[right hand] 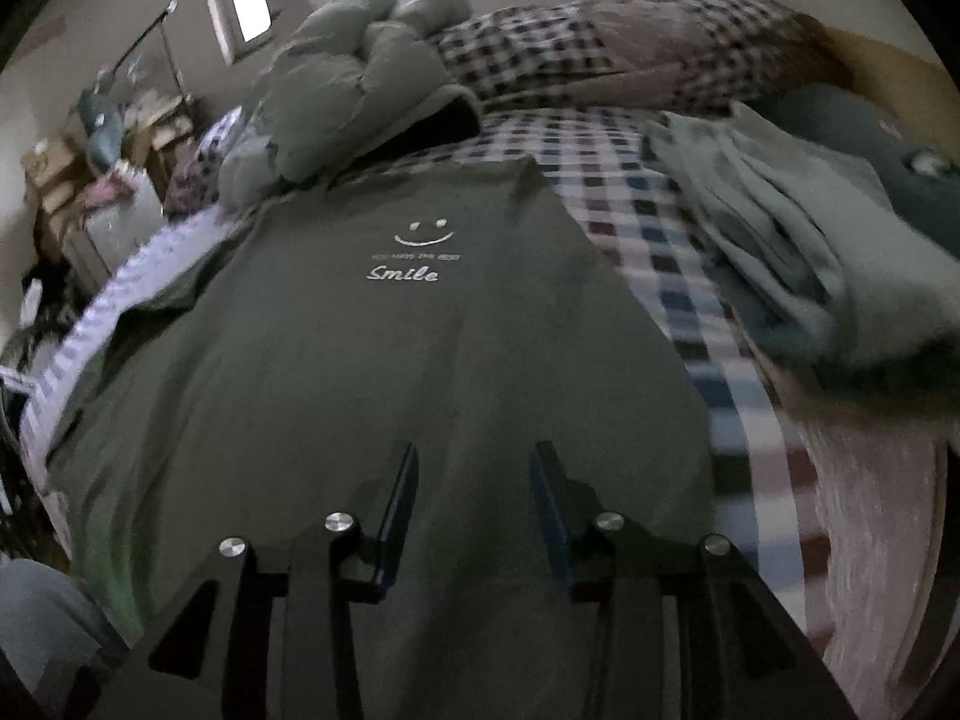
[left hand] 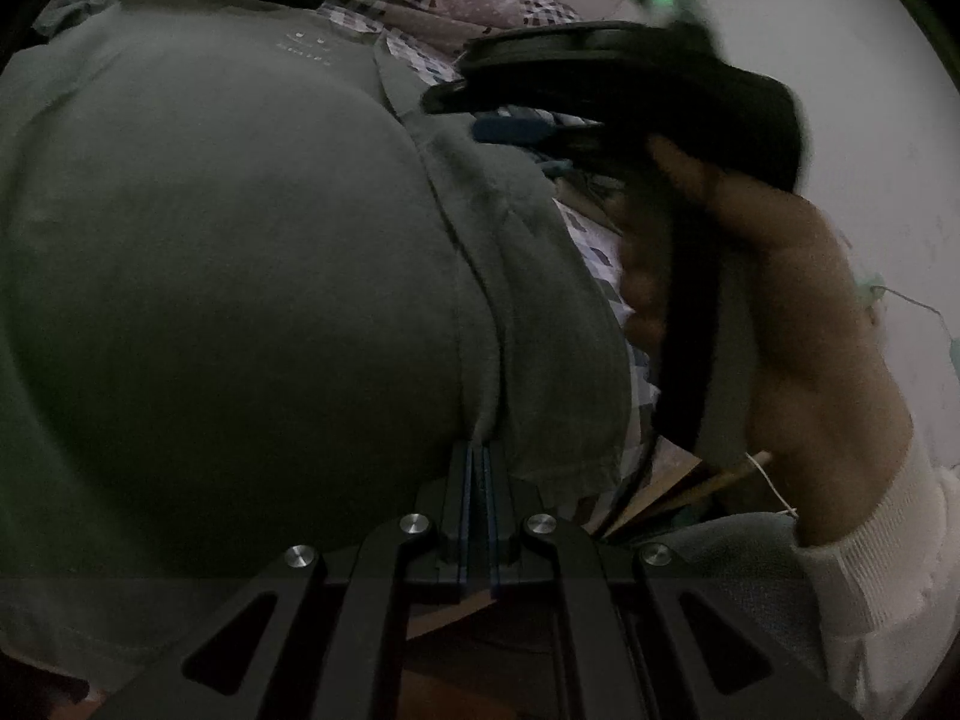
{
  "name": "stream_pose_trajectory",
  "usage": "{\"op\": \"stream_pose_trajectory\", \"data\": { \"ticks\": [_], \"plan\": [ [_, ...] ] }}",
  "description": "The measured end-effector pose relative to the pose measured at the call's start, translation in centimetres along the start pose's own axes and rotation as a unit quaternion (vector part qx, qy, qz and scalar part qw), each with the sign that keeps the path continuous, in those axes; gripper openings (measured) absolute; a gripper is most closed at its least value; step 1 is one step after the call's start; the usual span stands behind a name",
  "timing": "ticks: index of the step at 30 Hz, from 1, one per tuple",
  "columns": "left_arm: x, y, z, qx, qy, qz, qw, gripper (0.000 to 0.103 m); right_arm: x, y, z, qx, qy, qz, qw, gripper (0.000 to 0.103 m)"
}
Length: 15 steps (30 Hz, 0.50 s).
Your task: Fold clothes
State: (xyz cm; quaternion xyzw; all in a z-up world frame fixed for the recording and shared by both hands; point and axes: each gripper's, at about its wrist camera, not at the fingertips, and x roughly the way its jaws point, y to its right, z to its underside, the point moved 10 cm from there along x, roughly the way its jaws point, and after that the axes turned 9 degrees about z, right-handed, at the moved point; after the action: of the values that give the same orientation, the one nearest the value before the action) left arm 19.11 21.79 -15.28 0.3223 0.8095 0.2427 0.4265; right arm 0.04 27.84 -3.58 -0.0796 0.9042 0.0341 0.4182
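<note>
A dark green T-shirt (right hand: 384,360) with a white smiley and "Smile" print lies spread on a checkered bed sheet (right hand: 660,228). My right gripper (right hand: 474,462) hovers just above its lower part, jaws open and empty. In the left wrist view the same shirt (left hand: 228,276) fills the left side, and my left gripper (left hand: 478,456) is shut on a fold of its edge. The right gripper (left hand: 522,129) shows there too, held by a hand (left hand: 798,312) at the right.
A grey-green puffy duvet (right hand: 360,72) is heaped at the head of the bed. Light grey clothes (right hand: 798,252) lie piled on the right. A checkered quilt (right hand: 630,42) lies along the far side. Cluttered boxes (right hand: 90,180) stand left of the bed.
</note>
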Motion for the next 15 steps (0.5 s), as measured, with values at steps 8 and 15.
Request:
{"op": "stream_pose_trajectory", "data": {
  "ticks": [8,15],
  "plan": [
    [0.0,0.0,-0.4,-0.007,0.007,0.004,0.9999,0.002,1.5,1.6,-0.8,0.023,-0.002,0.009,1.000,0.000],
    [-0.2,0.0,-0.9,-0.018,0.017,0.010,0.9996,0.002,1.5,6.3,-0.8,0.134,-0.007,-0.027,0.991,0.000]
  ]
}}
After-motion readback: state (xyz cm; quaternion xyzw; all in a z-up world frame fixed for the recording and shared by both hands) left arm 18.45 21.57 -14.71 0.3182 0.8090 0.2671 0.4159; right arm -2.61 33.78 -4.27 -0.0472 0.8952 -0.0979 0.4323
